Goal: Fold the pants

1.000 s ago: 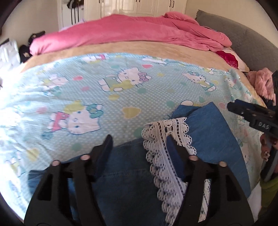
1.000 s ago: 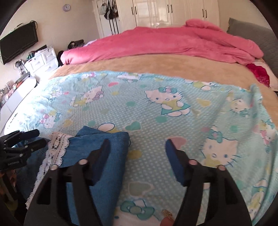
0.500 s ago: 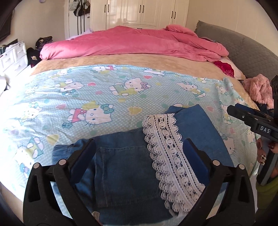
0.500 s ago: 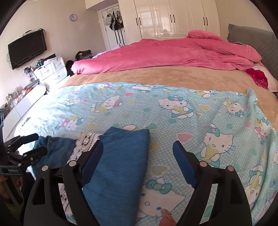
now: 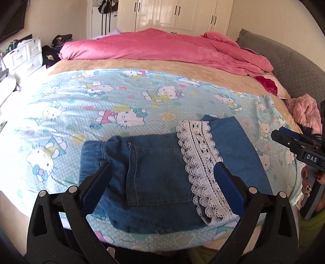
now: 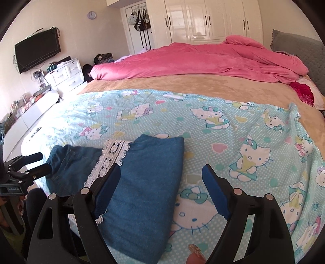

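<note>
Left claw (image 5: 162,180) jaws wide, just been opening, nothing gripped; denim shows between the blue pads (image 5: 95,188) but they stand above it, not pressing. Right claw (image 6: 161,182) jaws also wide, just been opening, nothing held, left pad over the denim edge, right pad over bare sheet

One pair of denim pants (image 5: 154,174) folded into a compact rectangle at the near edge of the bed, lying flat. Darker denim panel with a stitched back pocket on the left side, a lighter blue folded layer (image 6: 146,182) on the right, one white lace trim band (image 5: 201,162) running front to back between the two. Elastic waistband bunched at the far left end

Under it one light blue cartoon-cat sheet (image 5: 121,97) with hearts and dots, over a tan blanket (image 6: 182,85). Farther back one pink duvet (image 6: 203,61) heaped across the bed, a grey padded headboard (image 5: 294,67) at right, one fluffy pink item (image 5: 304,111) by it. Far wall: white wardrobe (image 6: 213,20), bags on hooks (image 6: 140,19), one round clock (image 6: 91,15), one wall TV (image 6: 37,50), white drawers (image 6: 65,75)
</note>
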